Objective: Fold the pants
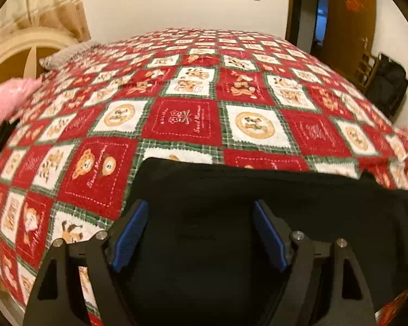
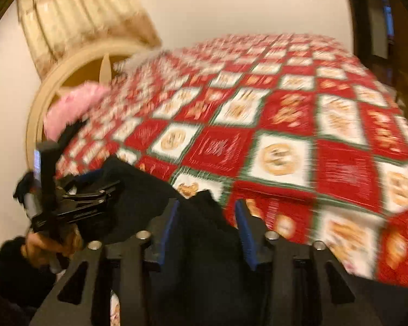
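While our left wrist view looks across the quilted bed [image 1: 182,119], we see the black pants [image 1: 258,203] spread on its near edge with the left gripper [image 1: 198,233] above them, blue pads wide apart and pinching nothing, so we judge the fold is only at the grasping stage. Through the blurred right wrist view, we find the right gripper [image 2: 206,231] with jaws apart around a raised peak of the pants [image 2: 201,209], cloth between the pads but not clamped; only this view shows the left gripper [image 2: 76,201] from outside, beside the bunched fabric. Next, we judge, both must close on the cloth before lifting it over.
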`<move>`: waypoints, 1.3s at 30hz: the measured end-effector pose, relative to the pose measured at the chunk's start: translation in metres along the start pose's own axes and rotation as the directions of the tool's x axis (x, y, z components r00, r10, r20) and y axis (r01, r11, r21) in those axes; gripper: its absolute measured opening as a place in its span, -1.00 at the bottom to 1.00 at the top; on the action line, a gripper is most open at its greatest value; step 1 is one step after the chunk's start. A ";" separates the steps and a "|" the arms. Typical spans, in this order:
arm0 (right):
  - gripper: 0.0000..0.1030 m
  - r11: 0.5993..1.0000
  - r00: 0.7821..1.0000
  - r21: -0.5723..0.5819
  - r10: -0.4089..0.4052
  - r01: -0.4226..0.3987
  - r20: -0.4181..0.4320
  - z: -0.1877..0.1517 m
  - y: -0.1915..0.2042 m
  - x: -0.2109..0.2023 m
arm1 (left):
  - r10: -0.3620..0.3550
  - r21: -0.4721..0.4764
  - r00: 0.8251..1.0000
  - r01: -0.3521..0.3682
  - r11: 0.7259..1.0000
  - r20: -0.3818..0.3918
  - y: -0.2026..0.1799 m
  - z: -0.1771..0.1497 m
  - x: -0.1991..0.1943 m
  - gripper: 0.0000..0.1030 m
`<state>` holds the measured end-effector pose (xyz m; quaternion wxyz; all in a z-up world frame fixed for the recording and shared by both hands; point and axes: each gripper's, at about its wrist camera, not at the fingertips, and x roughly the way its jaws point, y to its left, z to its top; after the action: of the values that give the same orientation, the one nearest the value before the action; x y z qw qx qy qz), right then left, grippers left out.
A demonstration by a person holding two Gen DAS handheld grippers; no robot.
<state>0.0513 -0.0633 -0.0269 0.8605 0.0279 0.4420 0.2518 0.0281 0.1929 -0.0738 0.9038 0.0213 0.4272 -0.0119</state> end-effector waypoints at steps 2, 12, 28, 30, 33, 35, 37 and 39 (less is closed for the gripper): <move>-0.21 0.999 0.998 -0.024 -0.042 0.041 -0.051 0.001 0.008 0.026 | 0.031 0.041 0.999 -0.031 0.999 0.006 -0.006 -0.001 0.004 0.67; -0.41 0.979 0.977 0.034 -0.199 0.202 -0.074 -0.005 0.008 0.053 | 0.038 0.034 0.998 -0.040 0.999 0.043 -0.005 -0.003 0.007 0.89; 0.14 0.582 0.741 0.739 -0.649 0.338 0.172 -0.140 -0.137 -0.260 | -0.141 0.116 0.988 0.134 0.984 0.061 -0.049 0.016 -0.032 0.90; 0.14 0.415 0.656 0.831 -0.750 0.369 0.083 -0.186 -0.158 -0.304 | -0.192 0.158 0.979 0.179 0.971 0.072 -0.069 0.020 -0.040 0.90; 0.14 0.169 0.570 0.918 -0.819 0.359 -0.071 -0.253 -0.187 -0.351 | -0.284 0.223 0.957 0.265 0.938 0.059 -0.107 0.024 -0.048 0.90; 0.14 0.111 0.574 0.932 -0.810 0.345 -0.116 -0.277 -0.203 -0.361 | -0.324 0.259 0.945 0.304 0.917 0.037 -0.134 0.025 -0.050 0.90; 0.14 0.097 0.588 0.937 -0.799 0.335 -0.127 -0.288 -0.216 -0.363 | -0.352 0.280 0.936 0.338 0.899 0.001 -0.160 0.024 -0.051 0.90; 0.14 0.096 0.610 0.937 -0.780 0.336 -0.139 -0.291 -0.229 -0.358 | -0.385 0.286 0.922 0.379 0.880 -0.036 -0.178 0.022 -0.052 0.90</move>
<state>-0.2532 -0.4775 0.0022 0.7859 0.3676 0.2881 -0.4052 0.0044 0.0138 -0.0246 0.8754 0.0675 0.4069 -0.2519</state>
